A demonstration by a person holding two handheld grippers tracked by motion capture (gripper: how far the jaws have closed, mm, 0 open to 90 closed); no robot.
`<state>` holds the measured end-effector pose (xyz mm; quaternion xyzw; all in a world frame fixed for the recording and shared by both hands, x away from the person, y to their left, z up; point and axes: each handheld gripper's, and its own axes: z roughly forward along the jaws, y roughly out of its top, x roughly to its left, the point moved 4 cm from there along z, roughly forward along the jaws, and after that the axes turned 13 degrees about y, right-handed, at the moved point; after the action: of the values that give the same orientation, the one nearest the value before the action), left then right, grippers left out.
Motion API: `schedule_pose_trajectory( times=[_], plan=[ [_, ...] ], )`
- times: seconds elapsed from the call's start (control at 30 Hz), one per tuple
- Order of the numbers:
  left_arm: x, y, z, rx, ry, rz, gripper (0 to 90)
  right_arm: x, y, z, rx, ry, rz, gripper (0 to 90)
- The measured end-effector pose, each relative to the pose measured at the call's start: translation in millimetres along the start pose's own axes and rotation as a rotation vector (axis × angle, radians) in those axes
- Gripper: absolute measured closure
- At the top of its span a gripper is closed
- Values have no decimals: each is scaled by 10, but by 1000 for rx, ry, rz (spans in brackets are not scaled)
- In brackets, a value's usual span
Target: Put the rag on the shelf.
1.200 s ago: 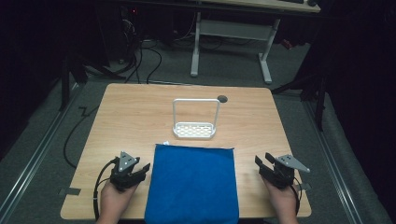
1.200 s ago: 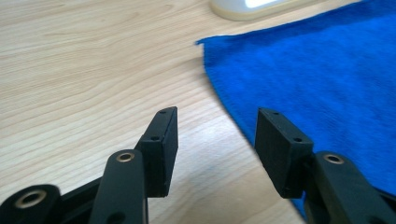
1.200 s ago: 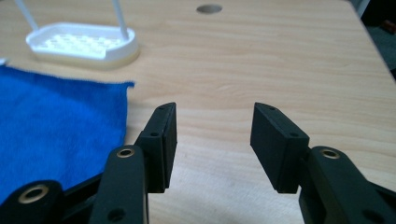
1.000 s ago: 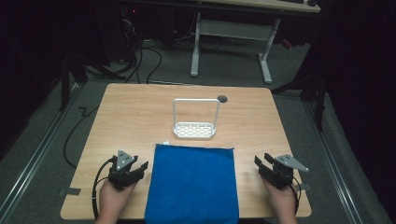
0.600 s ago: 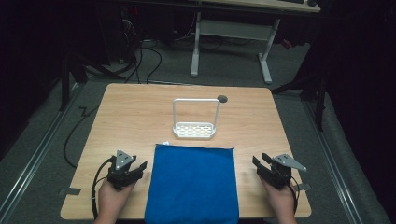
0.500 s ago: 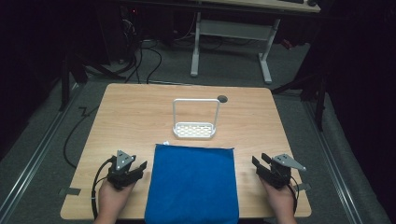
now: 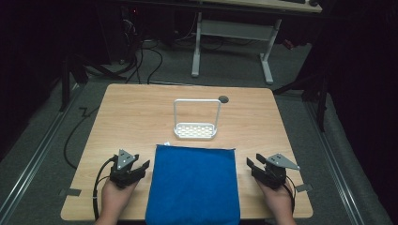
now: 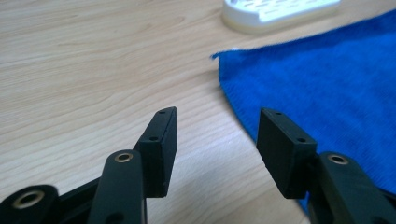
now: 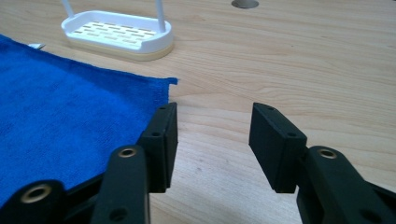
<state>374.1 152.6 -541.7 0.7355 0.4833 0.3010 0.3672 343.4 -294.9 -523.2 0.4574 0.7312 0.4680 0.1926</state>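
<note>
Your table (image 7: 141, 112) spreads bare wood across the frame's middle. The blue cloth (image 7: 195, 183) lies flat at lower centre, its near edge at the table's front. Left gripper (image 7: 133, 168) and right gripper (image 7: 259, 168) flank it, jaws wide, empty. The white rack (image 7: 196, 131) stands just above.

Cloth (image 7: 193, 185): blue, napped, matt terry. Worktop (image 7: 141, 117): pale wood-grain, smooth, satin. Rack (image 7: 195, 130): white glossy plastic. Tongs (image 8: 215, 149): black matt plastic.
</note>
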Motion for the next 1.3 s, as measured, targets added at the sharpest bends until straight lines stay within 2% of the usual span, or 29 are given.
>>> schedule_pose_trajectory(
  times=[0.03, 0.2, 0.27, 0.47, 0.6, 0.7, 0.8, 0.87, 0.93, 1.0, 1.07, 1.17, 1.2, 1.23, 1.3],
  plan=[
    [-9, 22, 20, -5, -9, -13, 485, 9, 3, 9, 1, 3, -3, 510],
    [-54, 128, 108, 0, -31, -8, 450, 89, 20, 90, 19, 32, -28, 479],
    [-70, 157, 155, -2, -39, -20, 450, 116, 24, 119, 26, 41, -33, 475],
    [-89, 233, 317, 8, -39, -6, 455, 197, 22, 224, 49, 54, -41, 464],
    [-90, 272, 468, 42, -26, 11, 457, 250, 19, 259, 59, 56, -54, 464],
    [-86, 274, 570, 36, -31, -18, 476, 275, 12, 283, 66, 58, -56, 464],
    [-110, 276, 672, 95, -57, -14, 490, 288, 3, 320, 77, 59, -52, 463],
    [-144, 304, 695, 91, -59, -3, 510, 291, 12, 345, 83, 59, -53, 463],
    [-167, 323, 708, 78, -63, -10, 528, 286, 33, 381, 81, 66, -46, 464],
    [-191, 336, 729, 90, -78, -14, 549, 280, 53, 414, 87, 62, -38, 467],
    [-226, 343, 745, 100, -84, 3, 556, 274, 86, 475, 113, 50, -45, 471],
    [-228, 343, 746, 107, -87, -5, 587, 264, 112, 521, 127, 43, -56, 477],
    [-223, 346, 744, 107, -90, -14, 587, 255, 126, 550, 124, 38, -53, 483],
    [-220, 349, 744, 106, -94, -19, 593, 224, 154, 606, 134, 40, -28, 496],
    [-223, 350, 744, 107, -98, -17, 595, 202, 182, 650, 139, 44, -20, 499]
  ],
)
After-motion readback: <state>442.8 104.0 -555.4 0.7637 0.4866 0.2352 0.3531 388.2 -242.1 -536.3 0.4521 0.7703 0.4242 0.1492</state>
